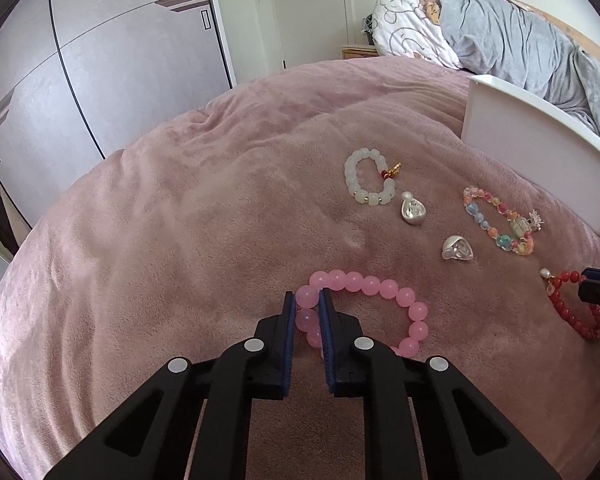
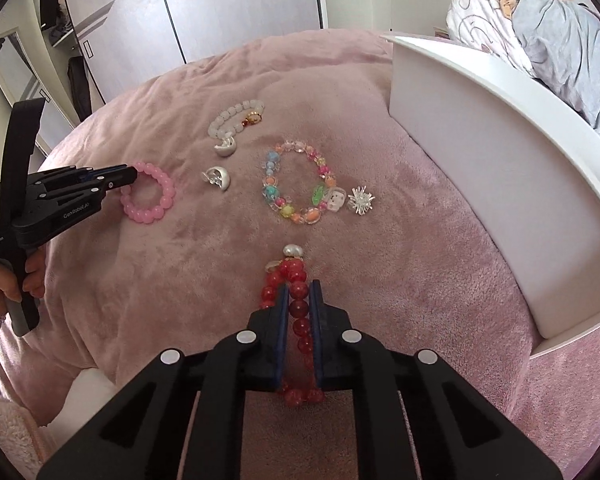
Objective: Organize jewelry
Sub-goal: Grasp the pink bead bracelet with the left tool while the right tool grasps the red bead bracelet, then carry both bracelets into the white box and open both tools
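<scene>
Left gripper (image 1: 308,304): your jaws are narrowed on the near-left arc of the pink bracelet (image 1: 380,292), pads touching a bead on each side; the loop lies flat on the pink blanket (image 1: 180,220), long axis running from your fingers off to the right. Right gripper (image 2: 299,296): jaws nearly closed around one strand of the red bracelet (image 2: 296,280); this loop is squeezed narrow, long axis along your fingers, its pearl charm (image 2: 293,250) pointing away from you toward the multicolour bracelet (image 2: 296,184).

Step in hand, as I judge it: both pick-ups under way, neither bracelet lifted clear of the blanket; the white tray (image 2: 480,128) stands beside the jewelry on the right and looks like the destination, though its inside is not visible.

Unhandled: white bead bracelet (image 1: 366,178), two silver earrings (image 1: 413,210) (image 1: 457,248), silver starburst piece (image 2: 362,200).

Next move calls for a firm squeeze before lifting; round beads may roll out of flat pads; raise slowly, let each loop hang, then carry over the tray wall without snagging it.
</scene>
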